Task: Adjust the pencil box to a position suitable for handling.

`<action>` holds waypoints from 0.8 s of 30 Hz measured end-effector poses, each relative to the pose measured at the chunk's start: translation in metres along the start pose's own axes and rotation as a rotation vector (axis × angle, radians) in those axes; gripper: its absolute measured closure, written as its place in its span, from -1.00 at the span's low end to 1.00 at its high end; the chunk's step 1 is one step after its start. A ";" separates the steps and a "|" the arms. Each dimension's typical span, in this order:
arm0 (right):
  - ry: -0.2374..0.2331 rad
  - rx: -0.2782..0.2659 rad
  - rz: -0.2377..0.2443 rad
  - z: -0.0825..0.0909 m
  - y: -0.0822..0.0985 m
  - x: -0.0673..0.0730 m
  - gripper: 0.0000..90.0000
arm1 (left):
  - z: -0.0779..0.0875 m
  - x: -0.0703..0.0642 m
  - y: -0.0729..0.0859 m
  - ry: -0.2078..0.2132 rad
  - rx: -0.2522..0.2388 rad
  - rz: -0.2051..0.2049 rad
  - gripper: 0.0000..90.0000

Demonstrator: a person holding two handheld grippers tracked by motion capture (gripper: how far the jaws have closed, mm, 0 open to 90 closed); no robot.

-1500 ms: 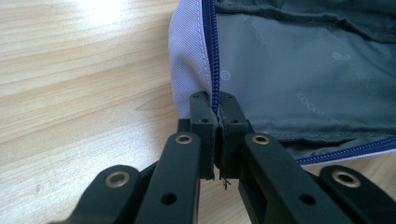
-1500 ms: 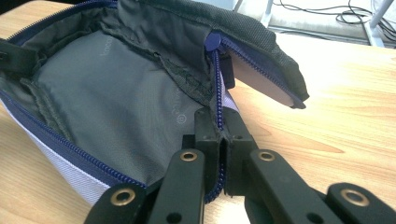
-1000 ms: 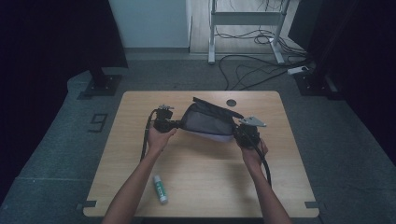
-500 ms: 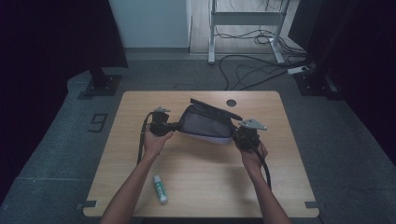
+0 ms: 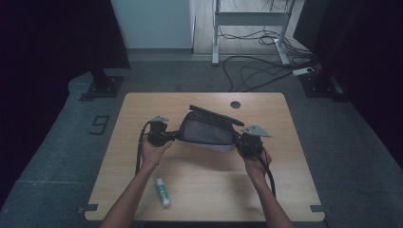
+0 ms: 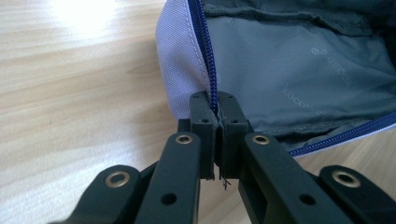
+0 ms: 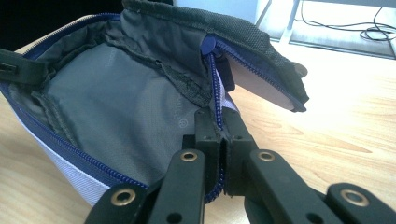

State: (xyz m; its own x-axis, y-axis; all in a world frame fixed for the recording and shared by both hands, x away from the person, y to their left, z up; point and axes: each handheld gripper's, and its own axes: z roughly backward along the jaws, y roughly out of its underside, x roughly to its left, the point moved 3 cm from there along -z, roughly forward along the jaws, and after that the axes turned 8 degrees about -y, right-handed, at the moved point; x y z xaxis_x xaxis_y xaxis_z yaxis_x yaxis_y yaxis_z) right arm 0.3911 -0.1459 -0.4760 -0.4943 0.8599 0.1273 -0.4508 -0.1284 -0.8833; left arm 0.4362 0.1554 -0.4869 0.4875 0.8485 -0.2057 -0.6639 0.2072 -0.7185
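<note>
A zip pouch [image 5: 209, 130] with a lavender outside, grey lining and blue zipper lies open in the middle of the wooden table [image 5: 294, 156], stretched between both grippers. My left gripper [image 5: 174, 137] is shut on the pouch's left end. In the left gripper view its jaws pinch the zipper seam [image 6: 212, 88] at the corner of the pouch [image 6: 299, 60], with my left gripper [image 6: 215, 105] low over the wood. My right gripper [image 5: 237, 142] is shut on the right end. In the right gripper view my right gripper [image 7: 219, 122] clamps the blue zipper tape, and the pouch [image 7: 116, 107] gapes open beyond it.
A white and green tube [image 5: 162, 192] lies near the table's front left, beside the person's left forearm [image 5: 135, 190]. A round cable hole [image 5: 235, 104] sits at the back of the table. Cables and a metal frame [image 5: 247, 19] stand on the floor behind.
My left gripper has drawn leftward and slightly toward the person, pulling the pouch's left end with it and stretching the pouch wider. The right gripper has stayed in place.
</note>
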 end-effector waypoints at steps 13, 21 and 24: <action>-0.035 0.009 0.014 0.010 0.015 0.014 0.92 | 0.017 -0.005 0.021 0.010 -0.002 -0.030 0.94; -0.067 0.068 -0.015 0.003 0.042 0.011 0.92 | 0.009 -0.007 0.042 0.014 0.066 -0.062 0.92; -0.066 0.096 -0.021 -0.003 0.052 0.008 0.91 | 0.002 -0.008 0.050 0.011 0.097 -0.065 0.92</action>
State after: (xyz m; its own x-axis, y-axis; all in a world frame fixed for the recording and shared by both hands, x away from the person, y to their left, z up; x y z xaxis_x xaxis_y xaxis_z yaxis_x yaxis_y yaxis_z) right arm 0.3660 -0.1447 -0.5227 -0.5304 0.8289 0.1776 -0.5291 -0.1600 -0.8333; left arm 0.3984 0.1601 -0.5202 0.5377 0.8261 -0.1685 -0.6819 0.3085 -0.6632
